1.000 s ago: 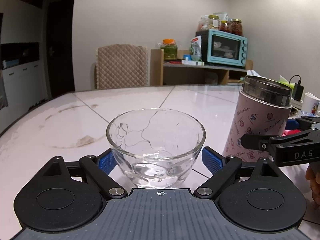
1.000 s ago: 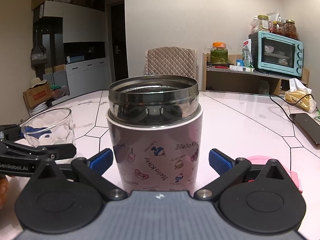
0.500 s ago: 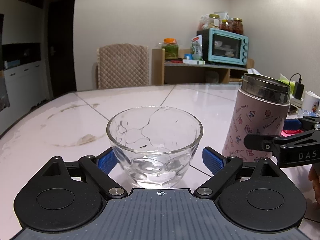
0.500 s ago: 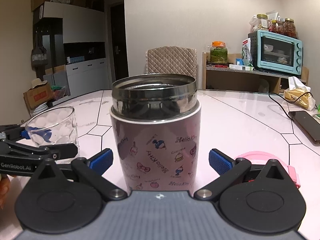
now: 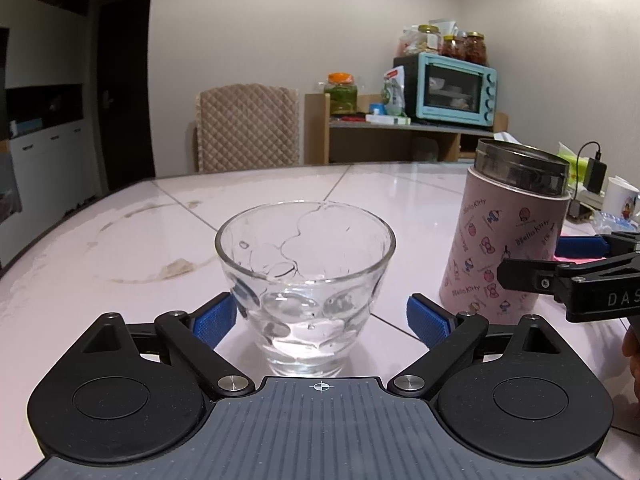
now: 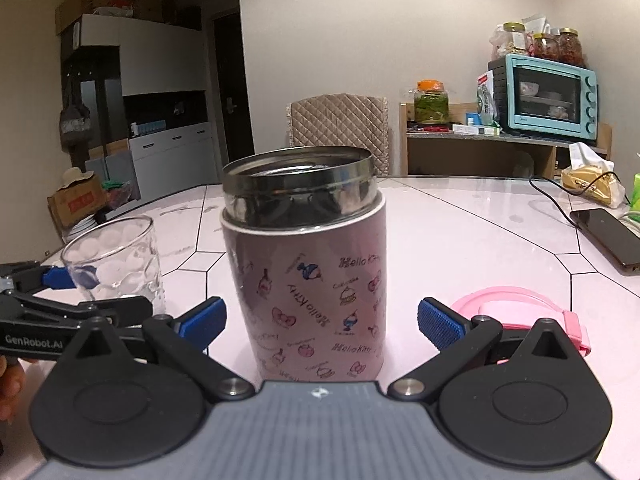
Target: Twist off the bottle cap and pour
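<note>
Our left gripper sits low at the table with its blue-padded fingers spread wide on either side of a dimpled clear glass cup. The left pad lies just beside the cup's wall, and we cannot tell whether it touches; the right pad stands clearly apart from it. The cup stands upright on the pale pink tiled table, and a little clear liquid seems to lie at its bottom, though the thick glass makes that hard to judge.

Our right gripper is likewise spread wide, its two blue pads standing off from both sides of the pink Hello Kitty thermos bottle. The bottle stands on the table between them, uncapped, its steel threaded mouth bare, and in this view it leans slightly to the left. Its pink cap lies flat on the table just right of the bottle, behind the right finger.

From the right wrist view the glass cup shows to the left of the bottle, near it but not touching, with the left gripper's black arm in front of it. Farther off a dark phone lies near the table's right edge, a quilted chair back stands behind the table, and a teal toaster oven rests on a wooden shelf.
</note>
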Action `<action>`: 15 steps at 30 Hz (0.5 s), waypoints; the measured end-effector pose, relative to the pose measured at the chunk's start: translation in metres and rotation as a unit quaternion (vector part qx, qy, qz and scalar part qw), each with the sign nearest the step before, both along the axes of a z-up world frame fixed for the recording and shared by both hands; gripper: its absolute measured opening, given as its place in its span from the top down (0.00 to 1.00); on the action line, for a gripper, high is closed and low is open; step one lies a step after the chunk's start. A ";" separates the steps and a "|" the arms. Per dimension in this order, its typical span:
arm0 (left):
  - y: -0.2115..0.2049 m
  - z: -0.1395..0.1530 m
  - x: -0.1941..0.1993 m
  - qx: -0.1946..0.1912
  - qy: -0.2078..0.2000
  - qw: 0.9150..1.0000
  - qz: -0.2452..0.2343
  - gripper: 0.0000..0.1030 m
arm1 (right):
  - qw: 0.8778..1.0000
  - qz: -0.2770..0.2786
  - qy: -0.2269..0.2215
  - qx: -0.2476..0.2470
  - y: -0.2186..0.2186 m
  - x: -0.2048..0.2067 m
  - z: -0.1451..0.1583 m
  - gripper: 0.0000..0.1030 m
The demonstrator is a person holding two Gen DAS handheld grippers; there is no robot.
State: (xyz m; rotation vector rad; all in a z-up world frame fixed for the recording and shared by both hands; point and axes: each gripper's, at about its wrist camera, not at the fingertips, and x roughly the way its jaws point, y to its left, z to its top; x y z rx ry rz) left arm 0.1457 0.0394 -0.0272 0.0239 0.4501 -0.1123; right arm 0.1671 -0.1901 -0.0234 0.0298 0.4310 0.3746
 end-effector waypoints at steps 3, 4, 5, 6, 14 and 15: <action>-0.001 -0.001 -0.003 0.000 0.001 1.000 0.002 0.07 | 1.000 0.000 0.000 0.001 -0.001 -0.004 0.000 0.00; -0.001 -0.001 -0.005 0.000 0.001 1.000 0.002 0.07 | 1.000 0.000 0.001 0.000 -0.001 -0.005 0.000 0.00; -0.001 -0.001 -0.006 0.000 0.002 1.000 0.002 0.07 | 1.000 0.000 0.002 -0.001 -0.001 -0.006 0.000 0.00; -0.002 -0.001 -0.007 0.000 0.002 1.000 0.002 0.07 | 1.000 0.000 0.003 -0.001 -0.001 -0.007 0.000 0.00; -0.006 0.001 -0.017 -0.001 0.002 1.000 0.005 0.06 | 1.000 0.001 0.006 0.003 -0.004 -0.018 0.001 0.00; -0.007 0.001 -0.018 -0.001 0.001 1.000 0.006 0.06 | 1.000 0.000 0.006 0.003 -0.004 -0.019 0.001 0.00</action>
